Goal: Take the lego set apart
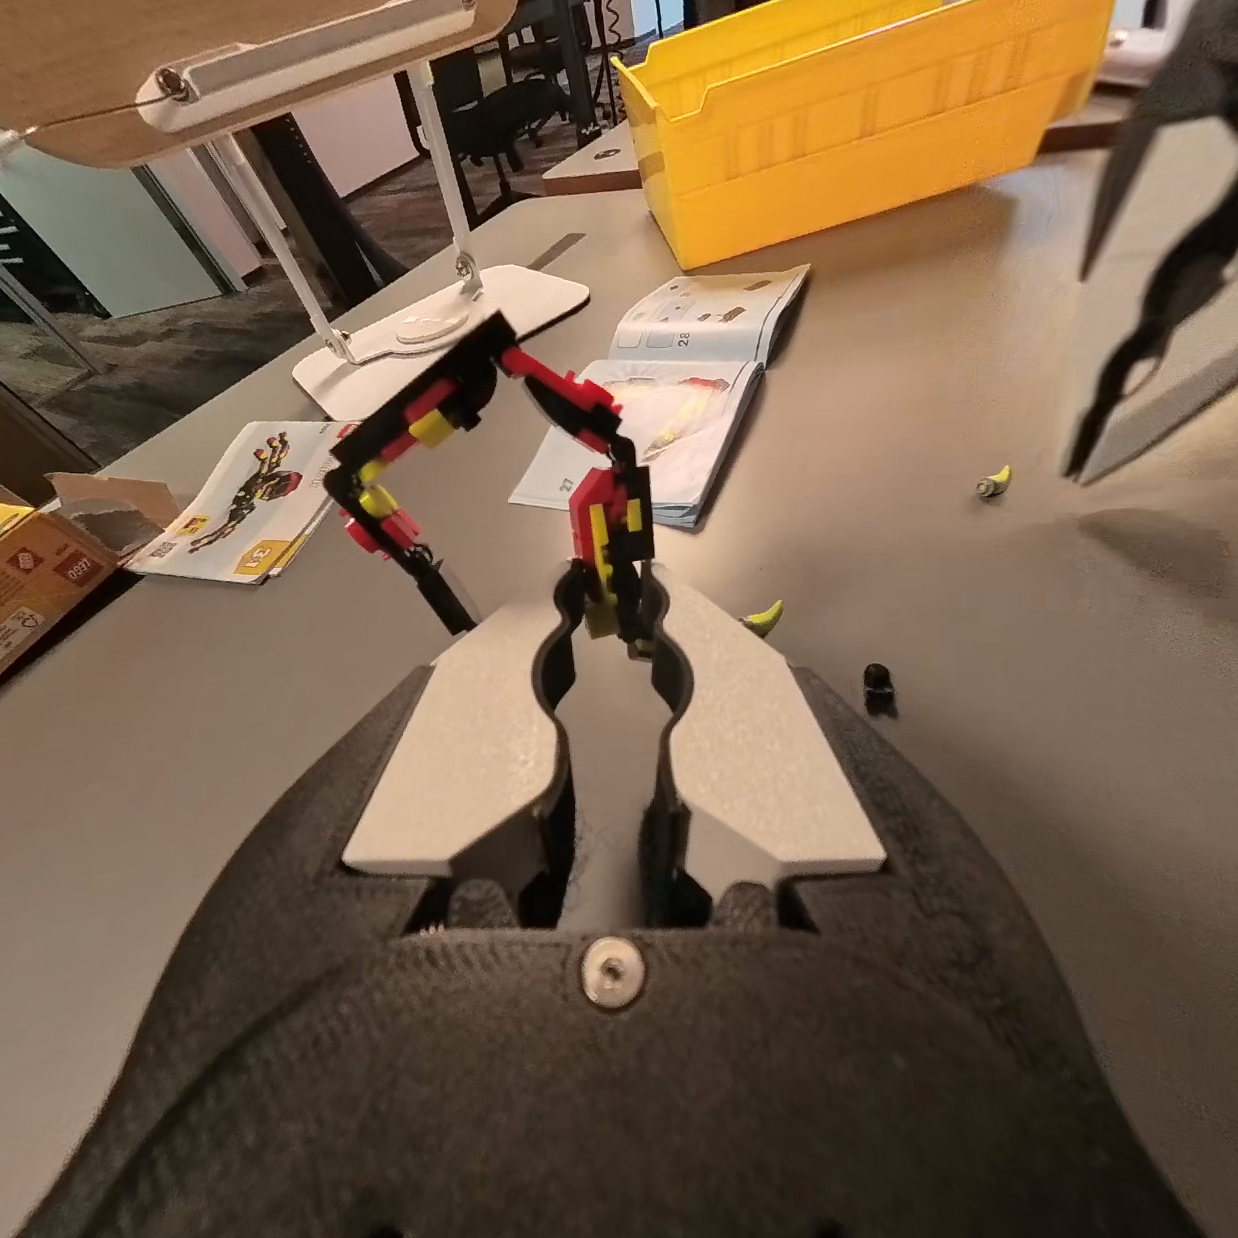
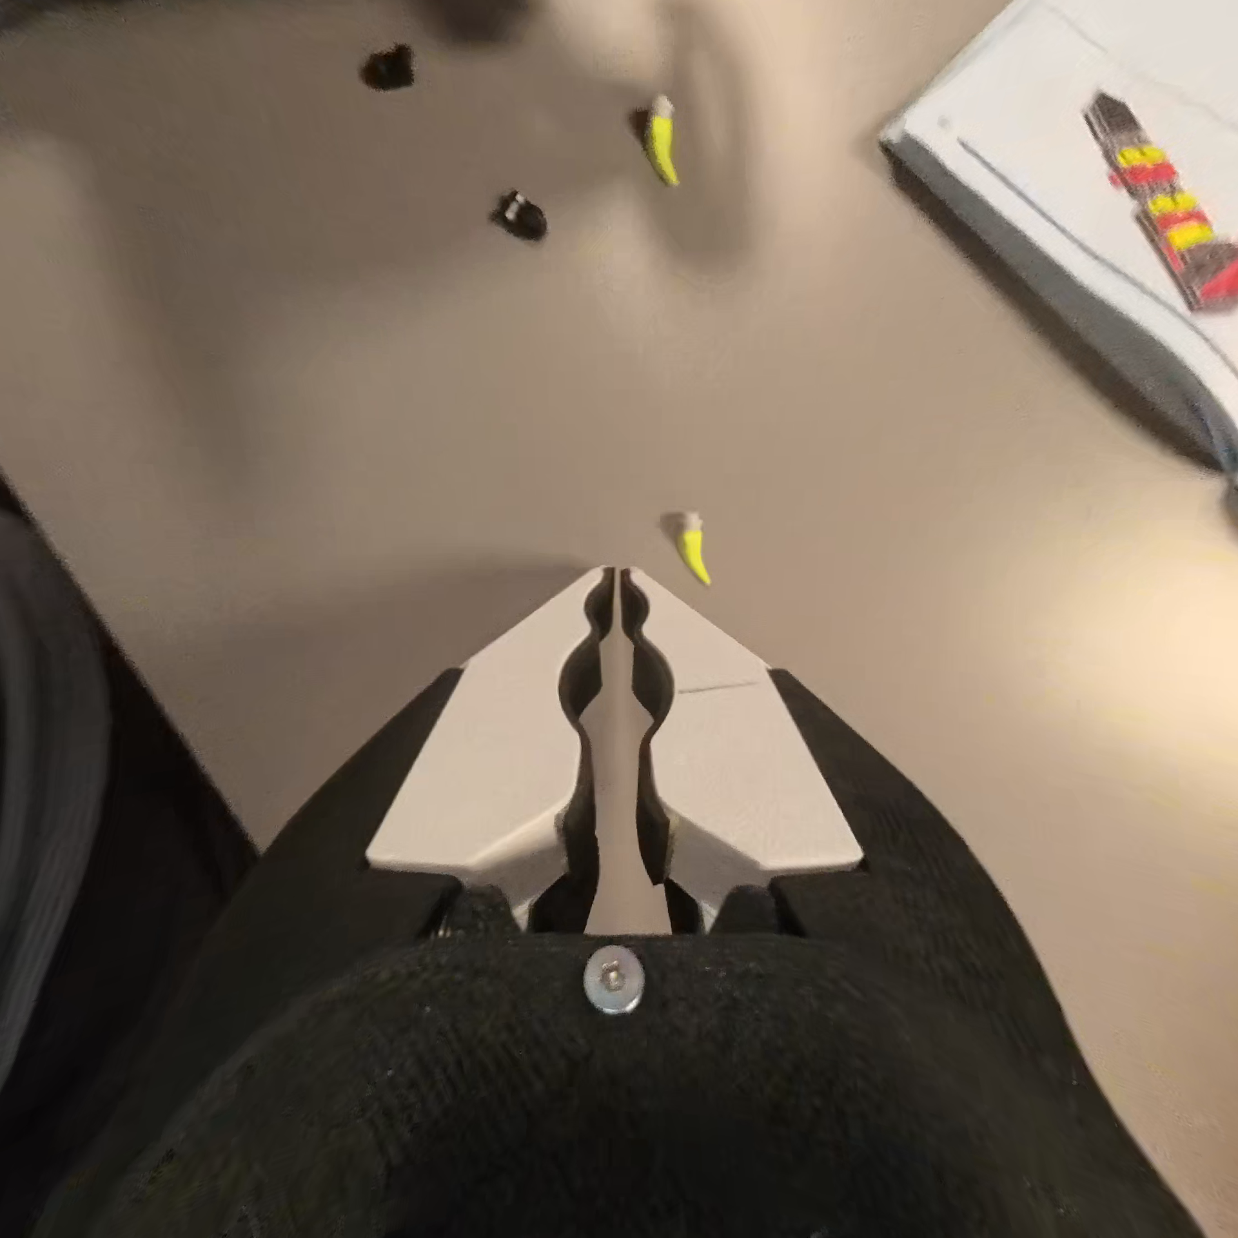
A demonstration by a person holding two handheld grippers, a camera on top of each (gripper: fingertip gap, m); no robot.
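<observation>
My left gripper point(image 1: 613, 589) is shut on one end of a jointed black, red and yellow lego chain point(image 1: 613, 529) and holds it above the table; the chain arches up and left, and its far end point(image 1: 375, 496) hangs down at the left. My right gripper point(image 2: 617, 571) is shut, with nothing between its tips, just above the table beside a loose yellow claw piece point(image 2: 690, 556). The right gripper also shows dark and blurred at the right of the left wrist view point(image 1: 1139, 321). Another yellow claw point(image 2: 660, 144) and two small black pieces point(image 2: 519, 216) point(image 2: 387, 67) lie farther off.
A yellow bin point(image 1: 844, 120) stands at the back of the grey table point(image 1: 201, 737). An open instruction booklet point(image 1: 670, 429), a second booklet point(image 1: 248, 509), a cardboard box point(image 1: 47, 563) and a white lamp base point(image 1: 435, 321) lie behind the chain. The booklet also shows in the right wrist view point(image 2: 1105, 268). Tip to tip, the grippers are about 20 cm apart.
</observation>
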